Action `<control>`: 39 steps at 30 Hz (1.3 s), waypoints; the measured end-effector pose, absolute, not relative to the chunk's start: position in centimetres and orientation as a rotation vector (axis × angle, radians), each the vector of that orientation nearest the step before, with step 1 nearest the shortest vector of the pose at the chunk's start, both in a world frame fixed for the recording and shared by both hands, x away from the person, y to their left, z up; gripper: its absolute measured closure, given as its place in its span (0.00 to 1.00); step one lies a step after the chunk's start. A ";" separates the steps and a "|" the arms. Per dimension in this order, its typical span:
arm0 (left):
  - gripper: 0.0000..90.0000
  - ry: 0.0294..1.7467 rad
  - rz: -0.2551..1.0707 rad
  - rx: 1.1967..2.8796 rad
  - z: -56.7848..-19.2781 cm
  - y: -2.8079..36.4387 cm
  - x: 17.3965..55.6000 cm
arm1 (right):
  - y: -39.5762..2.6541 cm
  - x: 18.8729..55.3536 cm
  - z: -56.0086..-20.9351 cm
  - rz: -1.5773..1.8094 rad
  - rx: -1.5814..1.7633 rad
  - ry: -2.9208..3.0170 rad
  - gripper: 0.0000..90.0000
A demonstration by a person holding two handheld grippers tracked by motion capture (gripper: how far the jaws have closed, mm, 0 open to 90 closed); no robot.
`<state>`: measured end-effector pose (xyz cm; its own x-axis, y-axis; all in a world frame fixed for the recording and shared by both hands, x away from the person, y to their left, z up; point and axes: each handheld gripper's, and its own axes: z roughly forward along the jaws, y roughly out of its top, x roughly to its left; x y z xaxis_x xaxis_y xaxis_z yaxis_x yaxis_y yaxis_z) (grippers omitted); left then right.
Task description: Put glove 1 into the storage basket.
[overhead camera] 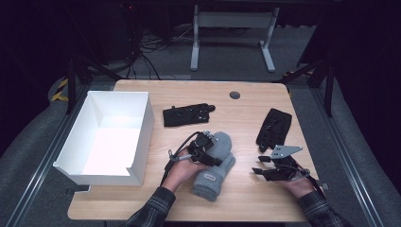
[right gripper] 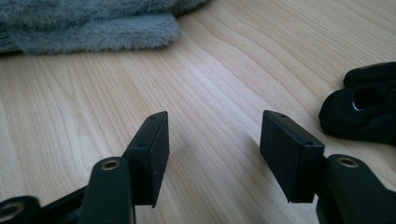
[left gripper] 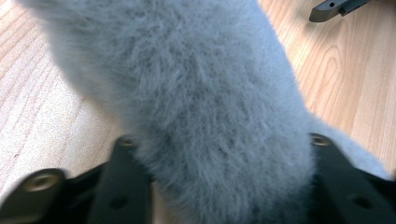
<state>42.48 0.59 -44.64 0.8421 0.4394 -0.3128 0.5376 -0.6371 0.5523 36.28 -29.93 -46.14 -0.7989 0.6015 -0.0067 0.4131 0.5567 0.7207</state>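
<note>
Two grey mittens (overhead camera: 215,168) stacked at table (overhead camera: 246,198) front-centre, long axis running from near edge up toward far side, tilted slightly right. Left gripper (overhead camera: 210,146) clamps upper mitten across its width near fingertip end. Right gripper (overhead camera: 262,171) rests well right of stack, jaws parted, empty. Left hand nearer. White box (overhead camera: 142,137) lies left.

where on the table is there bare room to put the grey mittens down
Bare wood lies along the far edge of the table, between the white box and the grey mittens, and at the near edge left of the right gripper. It is crowded around the two black gloves.
</note>
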 end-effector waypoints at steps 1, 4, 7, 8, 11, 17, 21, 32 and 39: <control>0.69 0.709 -0.193 2.361 -44.6 0.6 42.5 | -29.9 36.3 -46.2 1.080 0.845 2.540 0.46; 0.73 0.722 -0.200 2.355 -44.4 0.6 42.5 | -29.9 36.3 -46.3 1.076 0.847 2.537 0.43; 0.76 0.725 -0.199 2.348 -44.1 0.7 42.4 | -29.9 36.4 -46.4 1.077 0.843 2.535 0.39; 0.77 0.724 -0.195 2.348 -43.9 0.7 42.3 | -29.9 36.4 -46.4 1.076 0.840 2.534 0.39; 0.77 0.717 -0.186 2.350 -43.3 0.7 42.1 | -29.8 36.4 -46.6 1.069 0.835 2.525 0.35; 0.78 0.714 -0.156 2.327 -42.3 1.2 42.0 | -29.8 36.4 -46.7 1.081 0.840 2.512 0.30; 0.78 0.711 -0.127 2.310 -41.2 1.7 41.8 | -29.8 36.5 -46.9 1.086 0.836 2.501 0.26; 0.78 0.729 -0.033 2.253 -37.0 3.6 41.5 | -29.7 36.5 -46.9 1.089 0.835 2.504 0.25; 0.79 0.735 0.033 2.234 -33.9 4.8 41.4 | -29.7 36.5 -46.9 1.090 0.835 2.505 0.25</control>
